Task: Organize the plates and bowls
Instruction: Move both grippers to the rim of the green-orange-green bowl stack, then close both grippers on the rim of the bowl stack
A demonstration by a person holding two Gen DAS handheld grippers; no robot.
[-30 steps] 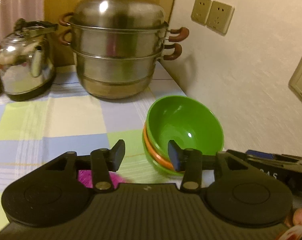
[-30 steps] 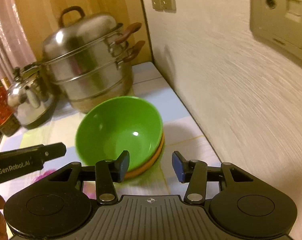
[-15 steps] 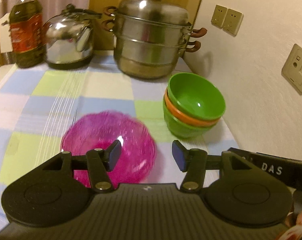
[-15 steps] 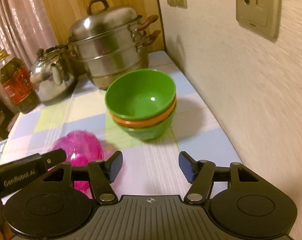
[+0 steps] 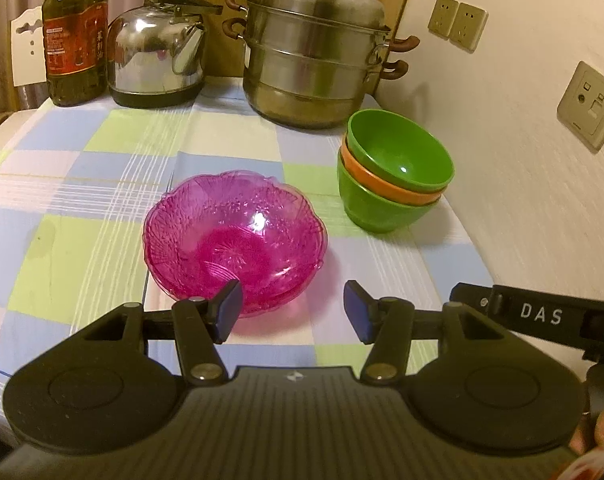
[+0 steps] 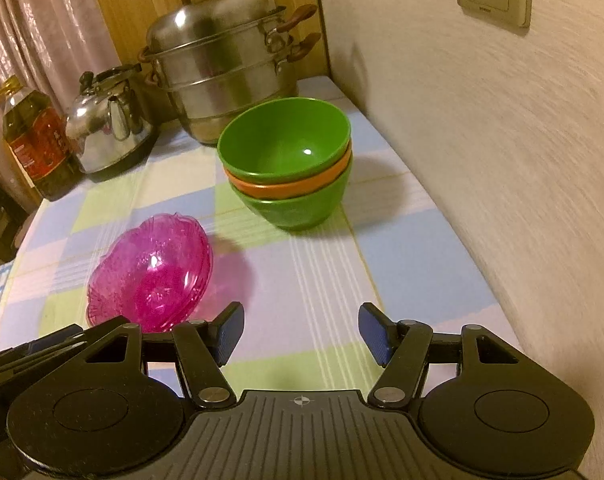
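A stack of three bowls (image 5: 394,176), green on orange on green, stands near the wall; it also shows in the right wrist view (image 6: 288,164). A pink glass bowl (image 5: 234,236) sits on the checked cloth to its left, seen too in the right wrist view (image 6: 154,276). My left gripper (image 5: 292,312) is open and empty, just in front of the pink bowl's near rim. My right gripper (image 6: 302,334) is open and empty, well back from the stack, with the pink bowl to its left.
A steel steamer pot (image 5: 314,56), a kettle (image 5: 158,56) and an oil bottle (image 5: 76,36) stand along the back. The wall (image 6: 502,160) runs close on the right. The checked cloth (image 5: 82,200) covers the table.
Both grippers have pulled back from the bowl stack toward the front of the table. The pink bowl has come into full view. Both stay open.
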